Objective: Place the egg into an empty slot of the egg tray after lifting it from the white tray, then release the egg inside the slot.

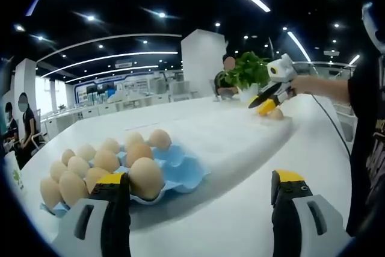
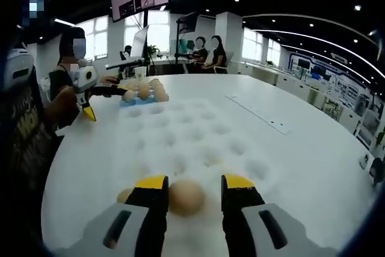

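My right gripper [image 2: 194, 182] stands open low over the white dimpled tray [image 2: 198, 127]. A tan egg [image 2: 186, 197] lies between its yellow-tipped jaws, close to the left one, with a gap on the right. A second egg [image 2: 124, 195] peeks out behind the left jaw. In the left gripper view the right gripper [image 1: 267, 107] hovers over an egg [image 1: 275, 114] at the white tray's [image 1: 228, 136] far end. The blue egg tray [image 1: 180, 164] holds several eggs, with bare slots on its right side. My left gripper [image 1: 201, 177] is open beside it, holding nothing.
All of this rests on a large white round table [image 2: 301, 148]. A person's dark-sleeved body [image 1: 367, 124] stands at the table's edge. A potted plant [image 1: 246, 70] sits at the far side. People sit at desks in the background [image 2: 207, 55].
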`<act>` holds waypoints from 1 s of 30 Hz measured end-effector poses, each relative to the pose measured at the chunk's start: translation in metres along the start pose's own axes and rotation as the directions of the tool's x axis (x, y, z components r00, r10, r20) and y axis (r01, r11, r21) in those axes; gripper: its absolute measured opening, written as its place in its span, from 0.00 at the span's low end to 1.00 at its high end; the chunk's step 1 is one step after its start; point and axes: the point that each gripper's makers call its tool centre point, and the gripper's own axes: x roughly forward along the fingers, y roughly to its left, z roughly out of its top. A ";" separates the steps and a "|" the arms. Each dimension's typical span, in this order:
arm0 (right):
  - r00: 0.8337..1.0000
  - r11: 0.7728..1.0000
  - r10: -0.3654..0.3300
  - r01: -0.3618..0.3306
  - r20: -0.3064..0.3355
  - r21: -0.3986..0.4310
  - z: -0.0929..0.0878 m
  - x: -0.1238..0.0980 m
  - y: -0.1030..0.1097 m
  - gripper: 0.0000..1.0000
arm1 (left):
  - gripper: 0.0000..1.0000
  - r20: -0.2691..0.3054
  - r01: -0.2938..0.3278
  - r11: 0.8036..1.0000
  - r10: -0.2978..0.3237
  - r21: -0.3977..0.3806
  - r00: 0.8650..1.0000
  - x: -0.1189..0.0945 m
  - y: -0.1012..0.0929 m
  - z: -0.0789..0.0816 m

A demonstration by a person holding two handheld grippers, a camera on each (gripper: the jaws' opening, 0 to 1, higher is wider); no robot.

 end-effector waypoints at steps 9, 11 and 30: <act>0.995 0.988 0.091 -0.094 -0.028 -0.120 -0.005 -0.004 0.007 0.34 | 1.00 0.002 0.000 1.000 0.000 0.002 1.000 0.000 0.002 -0.001; 0.994 0.984 0.106 -0.110 -0.035 -0.137 -0.006 -0.004 0.008 0.33 | 1.00 0.001 0.000 1.000 0.000 0.003 1.000 0.000 0.002 -0.001; 0.981 0.981 0.196 -0.196 0.006 0.003 -0.016 -0.001 0.009 0.32 | 1.00 0.007 0.000 1.000 0.000 0.006 1.000 -0.001 0.004 -0.002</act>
